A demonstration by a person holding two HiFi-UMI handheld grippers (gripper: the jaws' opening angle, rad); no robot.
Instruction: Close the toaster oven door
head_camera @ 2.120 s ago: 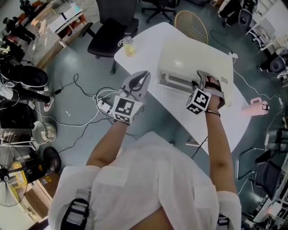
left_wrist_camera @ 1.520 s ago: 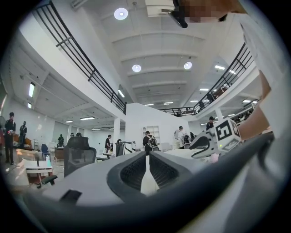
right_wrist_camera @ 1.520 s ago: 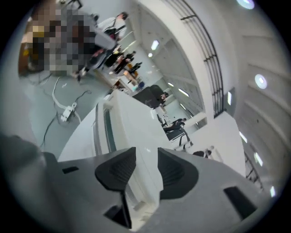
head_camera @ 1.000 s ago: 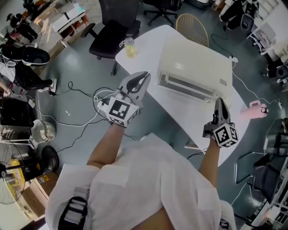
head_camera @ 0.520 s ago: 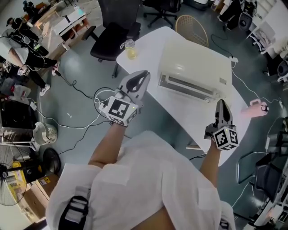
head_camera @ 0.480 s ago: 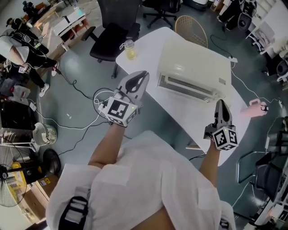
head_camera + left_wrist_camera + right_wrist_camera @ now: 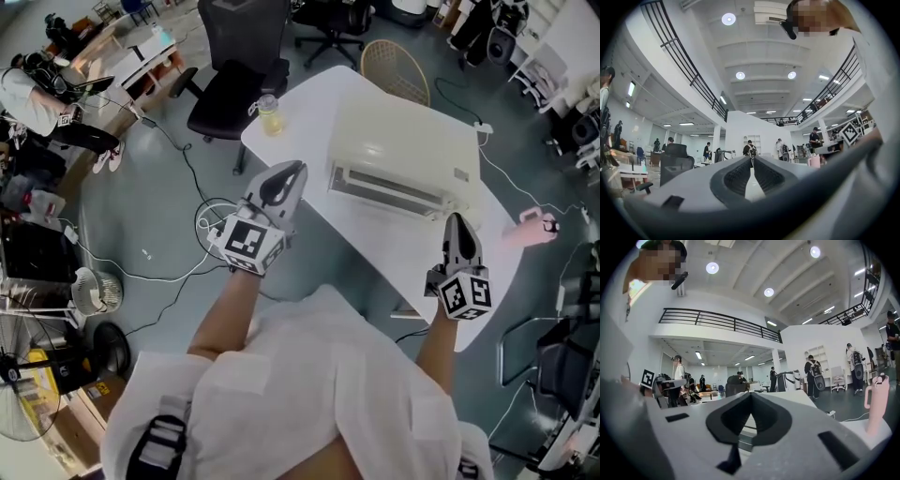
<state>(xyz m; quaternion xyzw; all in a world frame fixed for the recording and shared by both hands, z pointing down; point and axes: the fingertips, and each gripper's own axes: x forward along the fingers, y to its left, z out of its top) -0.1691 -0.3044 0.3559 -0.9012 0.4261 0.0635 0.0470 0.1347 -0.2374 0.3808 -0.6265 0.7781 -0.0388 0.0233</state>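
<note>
I hold my left gripper (image 7: pixel 294 171) just left of the frame's centre, fingers pressed together and empty, tips angled toward the upper right. My bare left forearm (image 7: pixel 228 311) rises to it from below. My right gripper (image 7: pixel 457 221), at right of centre, is likewise closed on nothing and points straight up the frame.

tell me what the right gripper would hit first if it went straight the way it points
Most likely the oven. The shut right gripper points at the right end of its front, with only table between; its own view shows that front past the jaw tips. Depth is unclear.
</note>
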